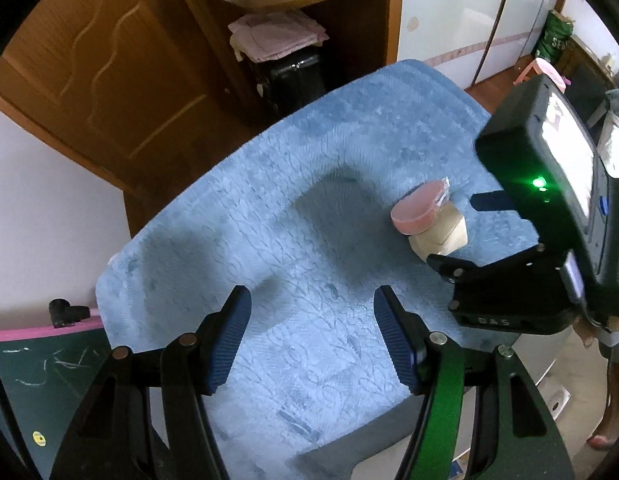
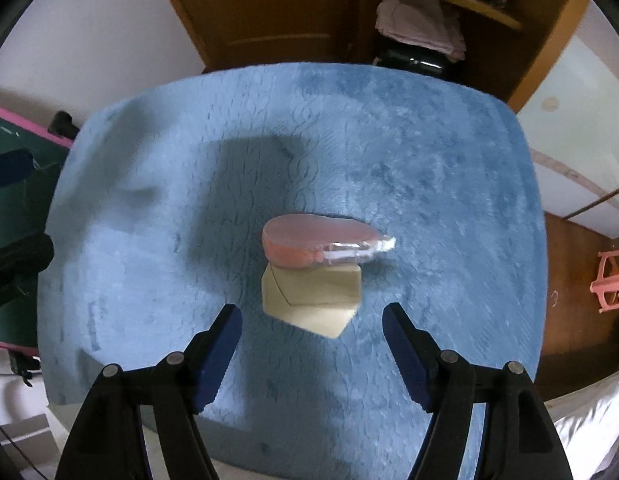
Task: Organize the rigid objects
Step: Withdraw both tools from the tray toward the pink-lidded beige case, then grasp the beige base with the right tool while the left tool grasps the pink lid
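- The pink round item (image 2: 309, 242), wrapped in clear plastic, is lying on top of the beige box (image 2: 309, 300), and both are resting on the worktop under a blue fuzzy cloth (image 2: 429, 160).
- The right gripper (image 2: 311, 344) is hovering just in front of the box, its 2 fingers (image 2: 217, 356) spread apart and holding nothing.
- The left gripper (image 1: 311, 340) is hanging over bare cloth, well apart from the stack, fingers (image 1: 229, 340) wide and gripping nothing.

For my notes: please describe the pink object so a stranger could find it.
Find the blue fuzzy cloth over the table. Near its middle sits a beige box; the pink round item in clear wrap lies on top.
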`<control>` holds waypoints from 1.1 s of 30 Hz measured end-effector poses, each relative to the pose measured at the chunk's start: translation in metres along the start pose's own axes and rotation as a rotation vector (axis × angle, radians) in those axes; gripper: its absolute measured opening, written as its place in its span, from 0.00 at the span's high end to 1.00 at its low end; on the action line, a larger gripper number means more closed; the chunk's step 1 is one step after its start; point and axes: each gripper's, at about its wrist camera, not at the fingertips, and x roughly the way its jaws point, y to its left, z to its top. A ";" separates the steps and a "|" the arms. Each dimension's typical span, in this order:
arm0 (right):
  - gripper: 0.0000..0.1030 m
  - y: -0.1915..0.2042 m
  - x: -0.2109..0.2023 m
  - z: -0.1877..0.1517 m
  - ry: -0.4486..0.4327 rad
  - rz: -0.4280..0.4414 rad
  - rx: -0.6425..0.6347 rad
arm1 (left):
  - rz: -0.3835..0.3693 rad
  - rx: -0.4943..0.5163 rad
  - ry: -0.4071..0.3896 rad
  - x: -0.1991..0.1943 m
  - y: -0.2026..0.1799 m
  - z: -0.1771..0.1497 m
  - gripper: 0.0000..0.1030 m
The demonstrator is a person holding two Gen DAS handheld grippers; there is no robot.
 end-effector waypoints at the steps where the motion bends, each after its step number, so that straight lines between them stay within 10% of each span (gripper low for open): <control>1: 0.29 0.001 0.003 0.001 0.004 -0.008 -0.009 | -0.003 0.003 0.002 0.002 0.000 0.001 0.34; 18: 0.40 -0.002 0.038 0.001 0.043 0.026 -0.040 | -0.034 0.138 0.032 0.040 -0.029 0.025 0.34; 33: 0.40 -0.081 0.014 -0.020 0.001 0.047 0.045 | -0.107 0.303 0.129 0.095 -0.074 0.047 0.34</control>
